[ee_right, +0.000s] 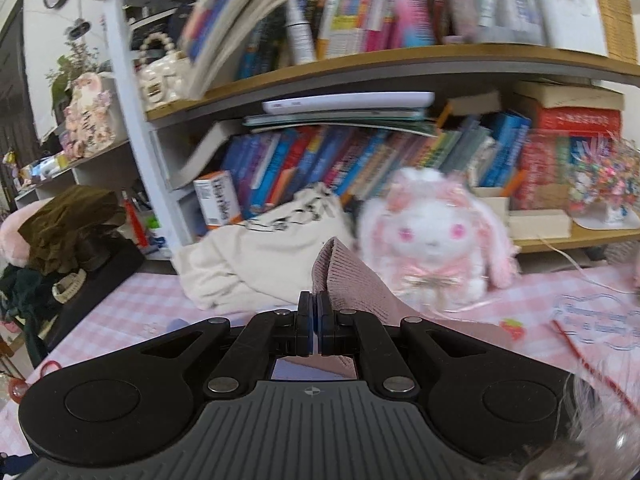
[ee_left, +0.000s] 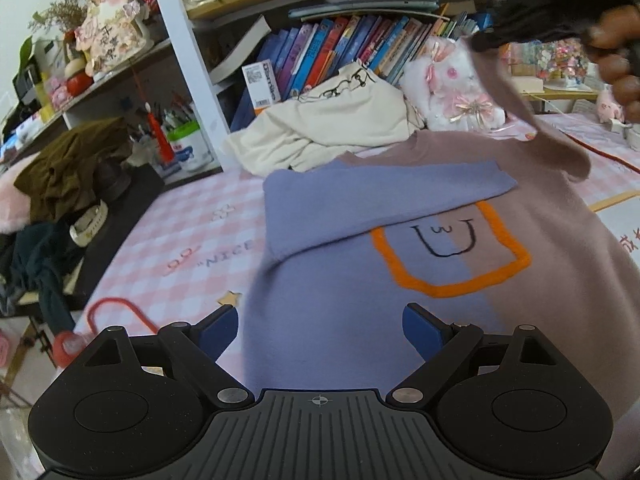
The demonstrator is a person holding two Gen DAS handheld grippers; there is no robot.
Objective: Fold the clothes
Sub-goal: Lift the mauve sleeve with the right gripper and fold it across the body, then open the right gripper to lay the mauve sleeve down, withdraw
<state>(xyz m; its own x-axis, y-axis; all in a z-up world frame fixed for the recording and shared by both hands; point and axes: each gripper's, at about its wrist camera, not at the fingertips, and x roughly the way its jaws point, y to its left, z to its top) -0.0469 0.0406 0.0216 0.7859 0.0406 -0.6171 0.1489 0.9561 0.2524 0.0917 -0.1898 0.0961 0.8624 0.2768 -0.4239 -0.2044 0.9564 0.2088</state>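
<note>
- Left gripper (ee_left: 320, 330) spread wide, empty, over the sweater (ee_left: 360, 300) hem on the checked surface (ee_left: 180, 240).
- Right gripper (ee_right: 315, 322) clamps the mauve sleeve (ee_right: 352, 280), lifted.
- Bare surface lies leftward; cream garment (ee_left: 332, 132) lies ahead.

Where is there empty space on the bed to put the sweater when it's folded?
The pink checked sheet is bare left of the purple-and-mauve sweater, between it and the dark clothes pile. Behind, the cream garment and plush bunny crowd the shelf side.
</note>
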